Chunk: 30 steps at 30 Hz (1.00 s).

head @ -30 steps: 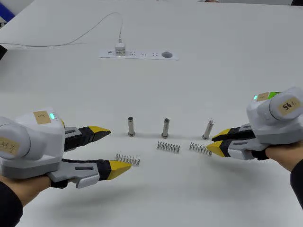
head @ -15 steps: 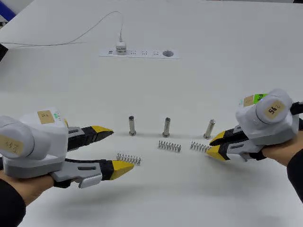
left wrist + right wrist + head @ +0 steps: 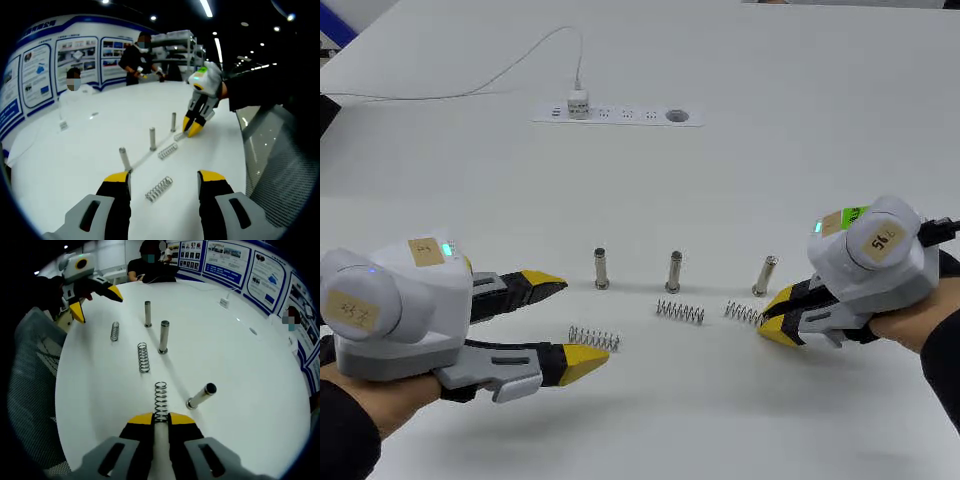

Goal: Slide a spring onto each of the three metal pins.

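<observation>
**Right spring pinched, left gripper waiting**

Your right gripper [image 3: 770,320] is pinched narrow on the right spring [image 3: 742,313] at its end, likely so the free end can lead onto the tilted pin [image 3: 765,275] at its 1 o'clock in the head view. Your left gripper [image 3: 575,320] stands wide beside the left spring [image 3: 593,338], which lies at 6 o'clock of the left pin [image 3: 601,268].

Three pins [image 3: 674,271] stood in a row. The right gripper [image 3: 765,325] pinched the right spring [image 3: 742,313]. The left gripper [image 3: 586,320] had its jaws wide apart.

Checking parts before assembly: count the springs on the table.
3. The left coiled metal spring lies by the open left claw; the middle spring before the middle steel pin; the right spring's end is pinched in the right claw.
</observation>
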Motion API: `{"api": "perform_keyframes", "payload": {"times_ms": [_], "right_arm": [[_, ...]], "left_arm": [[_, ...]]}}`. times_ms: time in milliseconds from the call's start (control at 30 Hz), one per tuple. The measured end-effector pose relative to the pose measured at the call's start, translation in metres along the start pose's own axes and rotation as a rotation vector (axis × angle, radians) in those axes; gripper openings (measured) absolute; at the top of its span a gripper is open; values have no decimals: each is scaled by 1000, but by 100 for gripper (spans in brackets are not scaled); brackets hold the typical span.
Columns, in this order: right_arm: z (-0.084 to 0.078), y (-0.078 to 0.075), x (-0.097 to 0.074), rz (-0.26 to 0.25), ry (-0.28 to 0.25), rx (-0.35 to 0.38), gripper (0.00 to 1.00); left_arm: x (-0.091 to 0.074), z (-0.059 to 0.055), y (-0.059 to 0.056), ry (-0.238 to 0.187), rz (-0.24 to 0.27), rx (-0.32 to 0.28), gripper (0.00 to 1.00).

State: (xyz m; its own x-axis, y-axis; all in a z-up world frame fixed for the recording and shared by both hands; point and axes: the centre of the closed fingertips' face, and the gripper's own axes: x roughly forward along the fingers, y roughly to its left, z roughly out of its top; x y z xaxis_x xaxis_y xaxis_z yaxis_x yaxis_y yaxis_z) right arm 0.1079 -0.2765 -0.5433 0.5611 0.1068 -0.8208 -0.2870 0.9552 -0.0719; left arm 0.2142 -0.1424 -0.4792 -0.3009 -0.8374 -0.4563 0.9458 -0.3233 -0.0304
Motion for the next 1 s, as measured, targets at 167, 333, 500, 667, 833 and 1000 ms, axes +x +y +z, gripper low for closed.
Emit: {"api": "perform_keyframes", "payload": {"times_ms": [167,333,500,667,833,1000], "right_arm": [[2,3,-5,1,-5,10,12],[6,9,-12,2,-16,5,11],[14,17,-17,14,-27,-13,11],[20,24,-18,35,-33,-33,11],[27,33,-19,63,-37,-56,11],[34,39,-17,83,-39,-80,11]], "left_arm": [[5,2,-5,2,-21,11,54],[11,6,-11,4,-51,28,52],[20,8,-18,10,-84,51,50],[31,13,-22,6,-110,66,50],[41,14,-27,13,-139,86,49],[50,15,-30,18,-161,99,47]]}}
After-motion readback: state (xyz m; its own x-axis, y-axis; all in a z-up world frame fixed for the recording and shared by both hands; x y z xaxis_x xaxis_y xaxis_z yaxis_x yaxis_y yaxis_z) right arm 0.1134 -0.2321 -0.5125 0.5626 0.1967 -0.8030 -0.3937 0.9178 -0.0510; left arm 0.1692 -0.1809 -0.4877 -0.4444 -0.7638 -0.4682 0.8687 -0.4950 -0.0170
